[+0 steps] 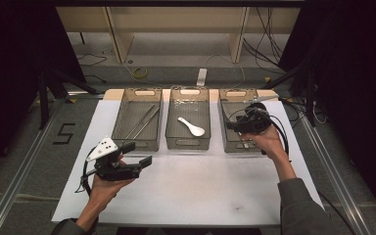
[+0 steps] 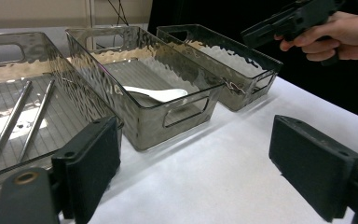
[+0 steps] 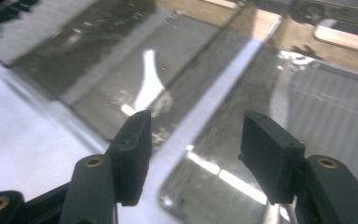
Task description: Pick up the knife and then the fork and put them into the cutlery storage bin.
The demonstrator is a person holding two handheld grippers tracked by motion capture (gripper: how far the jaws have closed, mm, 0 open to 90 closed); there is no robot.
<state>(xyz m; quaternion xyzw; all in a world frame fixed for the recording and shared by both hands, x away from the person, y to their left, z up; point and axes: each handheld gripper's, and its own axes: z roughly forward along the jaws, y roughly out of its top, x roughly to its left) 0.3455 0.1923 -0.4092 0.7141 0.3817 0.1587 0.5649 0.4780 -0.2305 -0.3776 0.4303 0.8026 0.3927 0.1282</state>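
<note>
Three clear ribbed trays stand in a row at the far side of a white mat (image 1: 186, 191). The left tray (image 1: 137, 145) holds two metal rods (image 1: 144, 121), also seen as rods (image 2: 23, 116) in the left gripper view. In the middle tray (image 1: 187, 145) lies a white spoon (image 1: 192, 126); both gripper views show this spoon (image 2: 156, 93) (image 3: 147, 84). My right gripper (image 1: 235, 122) hovers over the right tray (image 1: 223, 110), and this gripper (image 3: 198, 135) stands open with nothing between its pads. My left gripper (image 1: 138, 153) is open above the mat, in front of the left tray, its jaws (image 2: 196, 158) wide apart and empty.
The table's edges lie close around the mat, with grey floor and metal rails on both sides. Behind the trays are wooden shelving legs and loose cables. A pale streak in the right tray is too blurred to identify. Bare mat stretches between the trays and the person.
</note>
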